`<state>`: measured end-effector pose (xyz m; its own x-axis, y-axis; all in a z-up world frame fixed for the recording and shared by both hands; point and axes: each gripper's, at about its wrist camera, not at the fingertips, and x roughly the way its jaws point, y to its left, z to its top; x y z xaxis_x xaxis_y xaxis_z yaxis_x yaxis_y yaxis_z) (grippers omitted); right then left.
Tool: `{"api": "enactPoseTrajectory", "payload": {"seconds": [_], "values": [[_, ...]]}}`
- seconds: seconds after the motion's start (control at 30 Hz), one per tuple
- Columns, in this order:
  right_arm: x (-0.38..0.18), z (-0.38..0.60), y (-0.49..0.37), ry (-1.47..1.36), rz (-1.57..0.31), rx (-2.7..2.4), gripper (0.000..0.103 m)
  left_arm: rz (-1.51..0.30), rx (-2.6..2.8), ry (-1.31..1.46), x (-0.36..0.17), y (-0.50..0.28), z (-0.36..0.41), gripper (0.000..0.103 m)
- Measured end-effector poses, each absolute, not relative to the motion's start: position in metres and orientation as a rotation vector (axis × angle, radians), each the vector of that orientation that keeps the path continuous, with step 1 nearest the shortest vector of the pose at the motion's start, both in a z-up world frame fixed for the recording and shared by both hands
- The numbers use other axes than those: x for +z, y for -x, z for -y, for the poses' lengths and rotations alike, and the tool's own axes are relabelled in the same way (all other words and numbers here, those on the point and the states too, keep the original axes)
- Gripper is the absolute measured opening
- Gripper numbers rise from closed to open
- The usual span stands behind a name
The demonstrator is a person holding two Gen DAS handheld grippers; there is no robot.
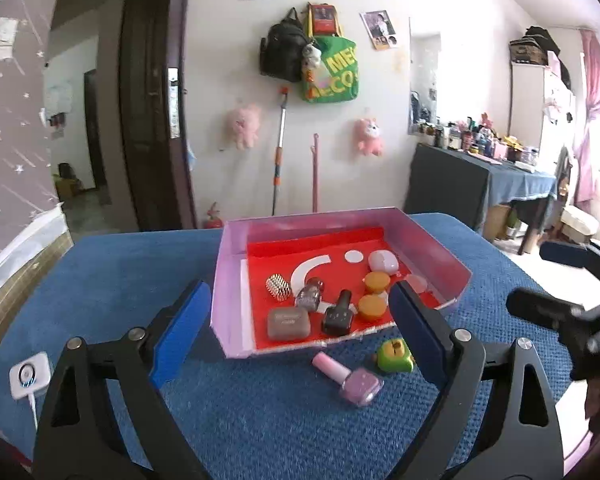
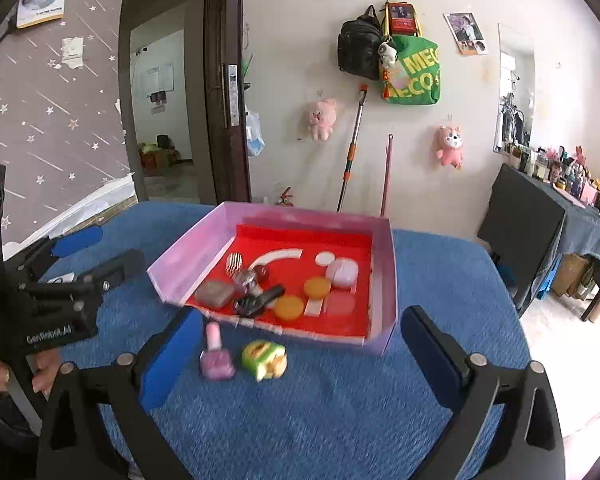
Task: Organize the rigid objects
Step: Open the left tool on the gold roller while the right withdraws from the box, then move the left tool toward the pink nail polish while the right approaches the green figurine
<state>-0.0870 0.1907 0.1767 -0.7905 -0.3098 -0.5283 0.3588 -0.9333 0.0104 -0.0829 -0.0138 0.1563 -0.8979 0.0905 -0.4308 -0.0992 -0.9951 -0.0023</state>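
Pink nail polish [image 1: 350,376] outside box [image 1: 236,280], white device [image 1: 29,375] left-view only, both hand-held grippers wide.

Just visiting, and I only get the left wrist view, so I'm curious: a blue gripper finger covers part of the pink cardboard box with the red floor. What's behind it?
Observer: A pale pink translucent round disc, lying flat on the red floor near the right wall of the pink cardboard box.
Visitor: Who carries my camera?
Observer: A bare hand grips the handle of the left gripper.
Visitor: Any writing on it?
Observer: Yes, "GenRobot.AI" in white on its black body.
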Motion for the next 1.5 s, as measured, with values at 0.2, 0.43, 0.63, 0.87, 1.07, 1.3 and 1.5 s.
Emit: {"api": "enactPoseTrajectory", "payload": {"seconds": [0.2,0.43,0.63,0.87,1.07,1.3,1.5], "values": [[0.144,-0.19,0.065,-0.771,-0.147,-2.704,0.103,-0.028,2.954,0.707,0.132,0.058,0.002,0.091],[0.098,-0.193,0.07,-0.903,-0.127,-2.687,0.103,0.004,2.909,0.902,0.089,0.06,-0.001,0.091],[0.076,-0.2,0.077,-0.98,-0.086,-2.674,0.103,0.04,2.876,0.992,0.07,0.067,-0.001,0.091],[0.065,-0.202,0.085,-1.024,-0.078,-2.665,0.103,0.056,2.854,1.051,0.058,0.077,-0.002,0.091],[0.062,-0.201,0.091,-1.047,-0.084,-2.658,0.103,0.081,2.822,1.119,0.053,0.087,-0.001,0.091],[0.083,-0.199,0.102,-1.044,-0.13,-2.636,0.103,0.126,2.783,1.173,0.061,0.103,0.0,0.091],[0.092,-0.199,0.113,-1.053,-0.114,-2.617,0.103,0.12,2.73,1.233,0.06,0.12,-0.004,0.091]]}}
